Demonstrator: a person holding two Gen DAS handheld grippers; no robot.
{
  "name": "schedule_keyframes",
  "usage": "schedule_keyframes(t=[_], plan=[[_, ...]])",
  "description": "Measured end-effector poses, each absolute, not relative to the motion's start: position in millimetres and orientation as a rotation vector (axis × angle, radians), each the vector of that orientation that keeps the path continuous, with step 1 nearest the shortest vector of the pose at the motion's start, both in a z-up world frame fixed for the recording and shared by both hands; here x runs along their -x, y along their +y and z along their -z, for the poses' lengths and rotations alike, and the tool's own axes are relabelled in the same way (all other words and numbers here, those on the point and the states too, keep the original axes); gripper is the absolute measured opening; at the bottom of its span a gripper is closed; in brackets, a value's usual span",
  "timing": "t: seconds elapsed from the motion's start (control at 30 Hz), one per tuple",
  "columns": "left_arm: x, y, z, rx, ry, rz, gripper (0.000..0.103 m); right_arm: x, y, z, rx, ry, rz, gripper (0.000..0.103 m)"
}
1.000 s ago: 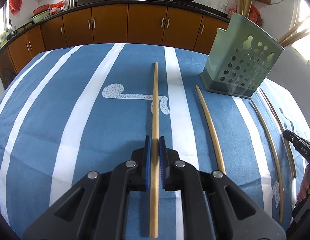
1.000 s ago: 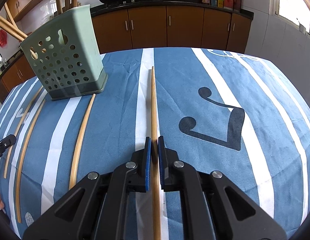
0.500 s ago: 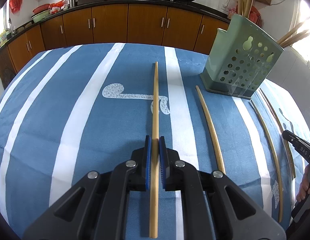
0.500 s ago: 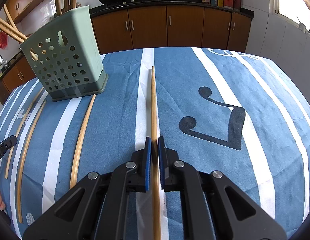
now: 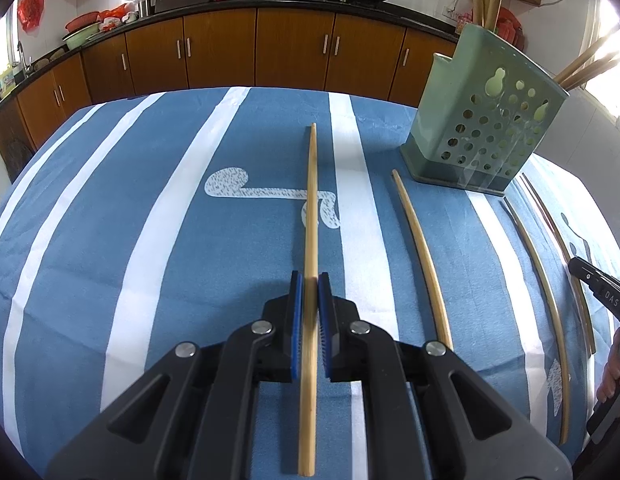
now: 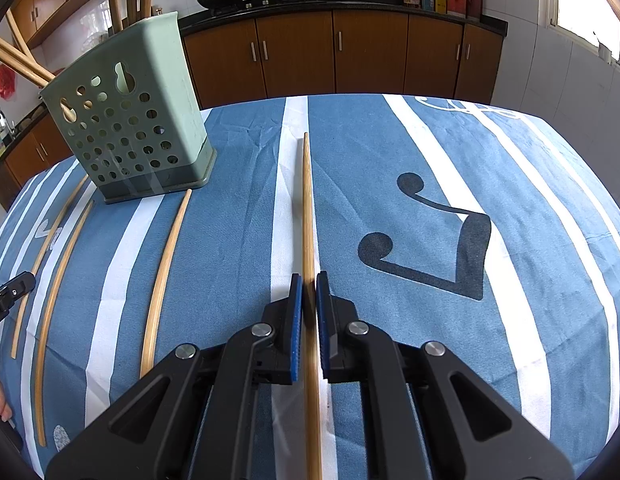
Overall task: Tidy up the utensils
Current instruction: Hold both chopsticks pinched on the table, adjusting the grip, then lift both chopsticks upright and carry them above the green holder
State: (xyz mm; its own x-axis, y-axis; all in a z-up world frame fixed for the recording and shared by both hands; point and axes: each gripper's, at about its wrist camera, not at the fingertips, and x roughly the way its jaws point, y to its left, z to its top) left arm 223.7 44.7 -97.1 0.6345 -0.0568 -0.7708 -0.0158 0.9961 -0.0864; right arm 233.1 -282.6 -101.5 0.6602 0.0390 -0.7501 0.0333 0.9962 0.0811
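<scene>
Clamping chopsticks (image 5: 310, 216) between both jaws.

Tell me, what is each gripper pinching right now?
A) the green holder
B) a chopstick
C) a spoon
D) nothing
B: the left gripper is shut on one chopstick and the right gripper on another chopstick; the green holder stands apart on the cloth.

On my left tool's (image 5: 309, 280) side the counter (image 5: 149, 240) lies bare out to the left. Between the tools stand the holder (image 6: 129, 136) and three loose chopsticks (image 6: 165, 264). Right of my right tool (image 6: 308, 280) the cloth (image 6: 530, 240) is open.
</scene>
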Motion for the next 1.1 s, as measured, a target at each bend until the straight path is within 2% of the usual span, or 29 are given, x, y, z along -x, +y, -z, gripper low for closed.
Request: schedule_keyframes(t=[0.8,0.9,1.1], plan=[[-183,49,99,0.115,0.878,0.062,0.012,-193,-284,101,-0.118,0.857,-0.025,0.008],[-180,48,99,0.097,0.876,0.059,0.008,-195,-285,101,-0.110,0.857,-0.023,0.008],[-174,52,89,0.098,0.864,0.065,0.008,-186,-289,86,-0.119,0.800,-0.023,0.007]])
